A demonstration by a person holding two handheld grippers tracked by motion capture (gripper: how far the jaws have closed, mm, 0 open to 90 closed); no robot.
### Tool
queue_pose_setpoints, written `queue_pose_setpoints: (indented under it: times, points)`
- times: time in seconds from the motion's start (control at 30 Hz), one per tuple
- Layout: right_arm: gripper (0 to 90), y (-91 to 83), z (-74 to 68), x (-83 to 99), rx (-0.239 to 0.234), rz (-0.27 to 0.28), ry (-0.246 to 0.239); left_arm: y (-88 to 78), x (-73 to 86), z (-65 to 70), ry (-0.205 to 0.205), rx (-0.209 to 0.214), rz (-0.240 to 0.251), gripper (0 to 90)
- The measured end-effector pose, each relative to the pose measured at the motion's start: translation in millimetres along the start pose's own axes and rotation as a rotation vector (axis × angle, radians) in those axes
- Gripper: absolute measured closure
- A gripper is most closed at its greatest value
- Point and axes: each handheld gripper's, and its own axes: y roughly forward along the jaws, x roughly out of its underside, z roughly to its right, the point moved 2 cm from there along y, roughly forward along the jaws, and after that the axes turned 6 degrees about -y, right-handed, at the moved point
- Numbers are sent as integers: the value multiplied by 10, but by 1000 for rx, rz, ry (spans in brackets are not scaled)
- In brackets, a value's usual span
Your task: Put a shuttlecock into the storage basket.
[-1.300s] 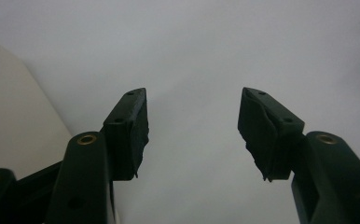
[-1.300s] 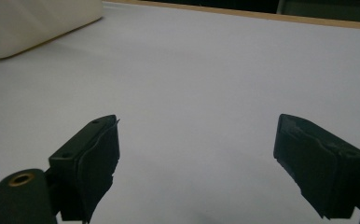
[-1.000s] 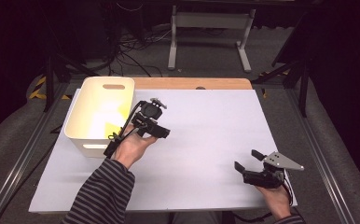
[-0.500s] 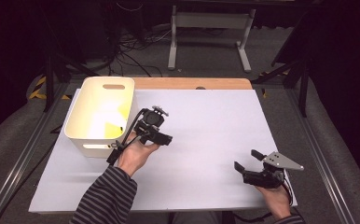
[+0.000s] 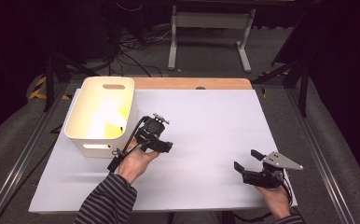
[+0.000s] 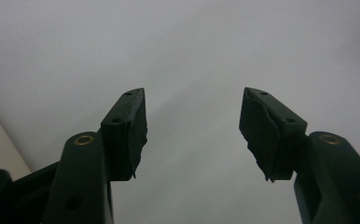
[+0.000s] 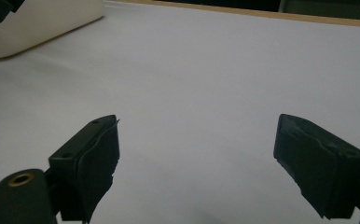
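White paper covered the table [image 5: 206, 121], bare but for a cream bin [image 5: 101, 114] at its far left. The left gripper [image 5: 157, 140] hung just beside the bin, jaws apart and empty, probably done there. The right gripper [image 5: 248, 163] rested low near the front edge, jaws wide, holding nothing, seemingly waiting.

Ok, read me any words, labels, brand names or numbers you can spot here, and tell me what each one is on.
None can be read. The white bin, the white table sheet, the left gripper and the right gripper show no print, label or number.
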Motion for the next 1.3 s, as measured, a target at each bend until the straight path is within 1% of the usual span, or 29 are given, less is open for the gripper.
queue_pose_setpoints:
  times: [0.07, 0.17, 0.23, 0.4, 0.43, 0.57, 0.6, 0.67, 0.87, 1.0, 1.13, 1.27, 1.3]
  points:
    - [145, 0, -2, 1, 0, -1, 0, -7, 29, -11, 3, -3, 3, 425]
    - [145, 6, -1, 2, 2, -3, 1, 2, 74, -27, -8, 8, 14, 425]
    - [145, 6, -8, -3, 2, -4, -7, 10, 101, -33, -8, 5, 19, 424]
    - [145, -1, -6, 1, 5, -2, -1, 14, 194, -43, -25, 16, 32, 418]
    - [145, -3, -9, 0, 7, -3, -3, 12, 210, -48, -21, 16, 34, 418]
    - [145, 1, -14, -3, 3, -3, -7, 7, 270, -40, -39, 34, 38, 419]
    - [145, 0, -12, -3, 5, -4, -5, 1, 281, -39, -40, 40, 42, 416]
    - [145, -4, -12, -3, 6, -3, -3, -3, 303, -33, -35, 35, 46, 415]
    - [145, -6, -13, -8, 6, 1, -3, 16, 372, -28, -21, 29, 31, 409]
    - [145, -5, -13, -8, 6, 1, -4, 22, 413, -32, -28, 40, 28, 413]
    - [145, -5, -18, -6, 6, 1, -5, 12, 449, -42, -28, 34, 34, 416]
    - [145, -5, -19, -6, 6, 1, -6, 10, 490, -59, -41, 49, 33, 419]
    - [145, -3, -20, -6, 4, 1, -6, 14, 499, -60, -38, 53, 31, 424]
